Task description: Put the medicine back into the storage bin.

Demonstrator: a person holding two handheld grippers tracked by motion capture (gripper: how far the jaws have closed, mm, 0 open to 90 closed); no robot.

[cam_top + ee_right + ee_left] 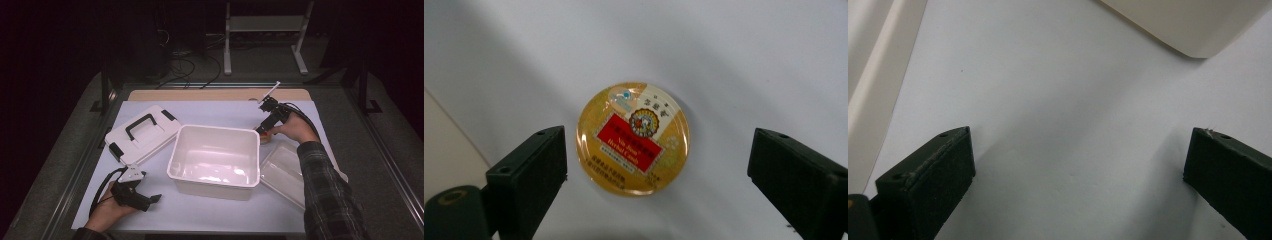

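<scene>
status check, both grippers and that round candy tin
Right gripper open, jaws either side of the round gold tin with red label, not touching. Left gripper open over bare white table sheet. Nothing between jaws and tin.

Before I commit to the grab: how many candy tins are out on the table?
1. A round yellow candy tin lies flat on the white sheet between the open jaws of the right claw, beside the white bin. Others may hide behind the bin's walls.

- From above, I see the round tin mostly hidden behind the right tool.
- The tin's small print stays unreadable to me.
- The white bin is cropped by the picture's edge.
</scene>
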